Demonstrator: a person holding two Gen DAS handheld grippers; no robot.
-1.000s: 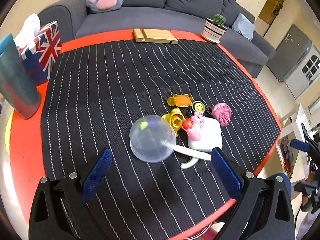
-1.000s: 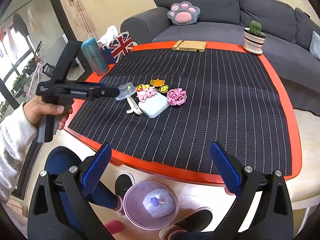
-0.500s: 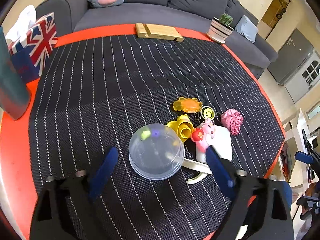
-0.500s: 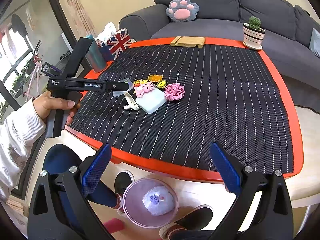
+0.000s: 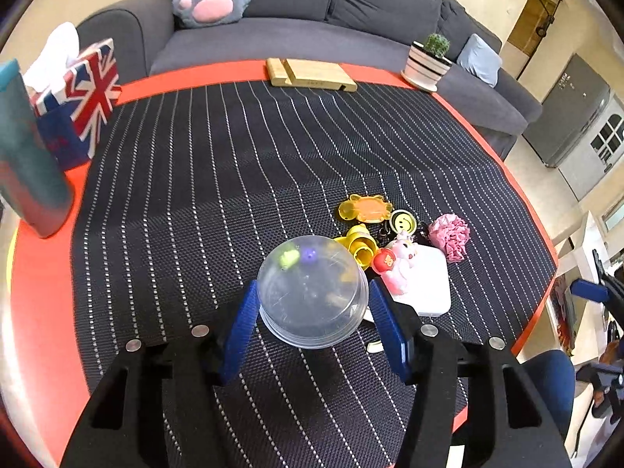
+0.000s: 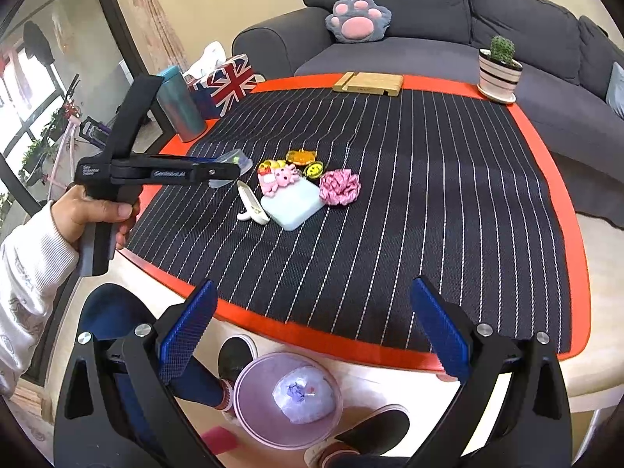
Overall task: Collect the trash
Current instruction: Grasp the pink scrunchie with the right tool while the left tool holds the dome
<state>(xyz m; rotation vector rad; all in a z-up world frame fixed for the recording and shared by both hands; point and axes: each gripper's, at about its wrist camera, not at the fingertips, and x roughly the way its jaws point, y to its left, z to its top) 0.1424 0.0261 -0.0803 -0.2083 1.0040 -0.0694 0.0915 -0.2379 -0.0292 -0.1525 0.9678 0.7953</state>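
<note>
A clear plastic dome lid (image 5: 312, 292) lies on the striped mat. My left gripper (image 5: 314, 321) has closed around it, one blue pad on each side, touching its rim. In the right wrist view the left gripper (image 6: 218, 171) covers most of the lid (image 6: 234, 158). A crumpled pink paper ball (image 5: 449, 236) (image 6: 338, 186) and a white plastic spoon (image 6: 251, 206) lie beside a white pad (image 5: 427, 284). My right gripper (image 6: 312, 335) is open and empty, held over the table's near edge above a pink trash bin (image 6: 288, 399) on the floor.
Keychain toys (image 5: 370, 230) sit clustered by the white pad. A teal tumbler (image 5: 27, 163) and a Union Jack tissue box (image 5: 78, 105) stand at the left edge. A wooden stand (image 5: 310, 74) and potted cactus (image 5: 429, 62) are at the far edge.
My left gripper moved forward over the dome lid and its fingers closed in from wide open onto the lid's sides. The right gripper stayed open and nearly still.
</note>
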